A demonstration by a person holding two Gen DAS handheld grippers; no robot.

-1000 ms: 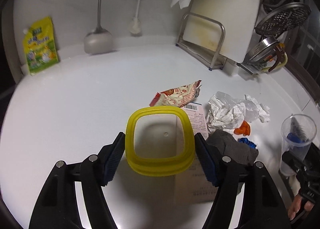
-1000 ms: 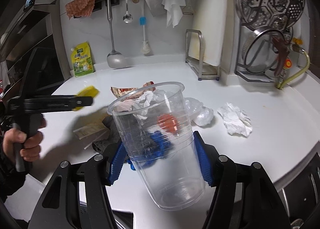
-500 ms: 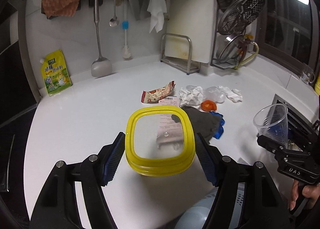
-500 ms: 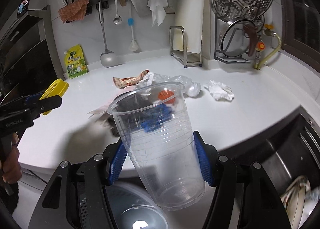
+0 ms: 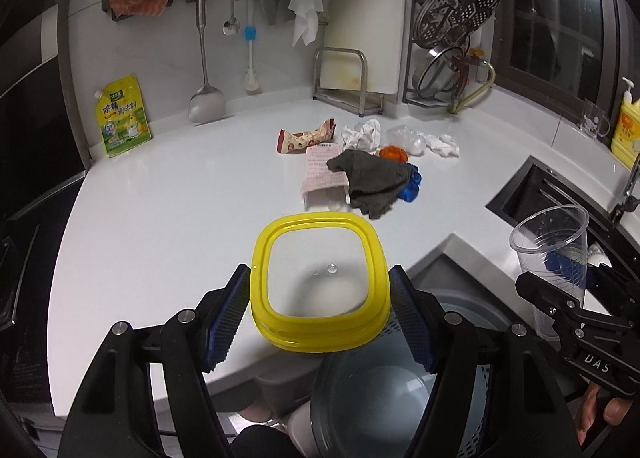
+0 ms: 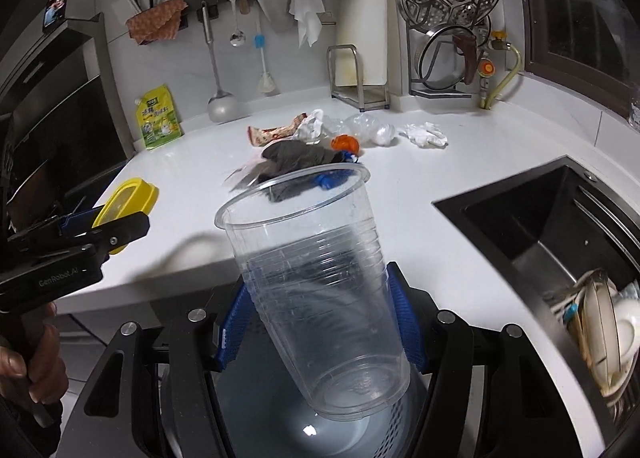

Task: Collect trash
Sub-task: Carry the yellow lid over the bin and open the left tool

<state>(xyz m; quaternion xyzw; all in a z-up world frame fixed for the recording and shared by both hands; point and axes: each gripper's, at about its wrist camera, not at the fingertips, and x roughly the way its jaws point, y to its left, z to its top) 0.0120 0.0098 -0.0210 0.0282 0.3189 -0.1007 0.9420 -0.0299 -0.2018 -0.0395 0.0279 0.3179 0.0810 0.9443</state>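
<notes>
My left gripper (image 5: 320, 314) is shut on a yellow-rimmed clear lid (image 5: 319, 282) and holds it over the counter's front edge, above a grey trash bin (image 5: 384, 398). My right gripper (image 6: 318, 322) is shut on a clear plastic cup (image 6: 316, 290), held tilted over the same bin (image 6: 304, 426). The cup also shows in the left wrist view (image 5: 554, 254). On the counter lie a snack wrapper (image 5: 306, 136), a receipt (image 5: 322, 174), a grey cloth (image 5: 372, 180), crumpled paper (image 5: 362, 134), an orange cap (image 5: 393, 153) and a blue piece (image 5: 412, 182).
A black sink (image 6: 560, 242) with dishes is at the right. A yellow pouch (image 5: 122, 116), hanging utensils (image 5: 206, 58), a cutting board rack (image 5: 348, 74) and a steamer rack (image 5: 452, 38) line the back wall. A yellow soap bottle (image 5: 626, 126) stands far right.
Both grippers have pulled back from the trash pile toward the counter's front edge, each keeping its object. The bin now lies below both.
</notes>
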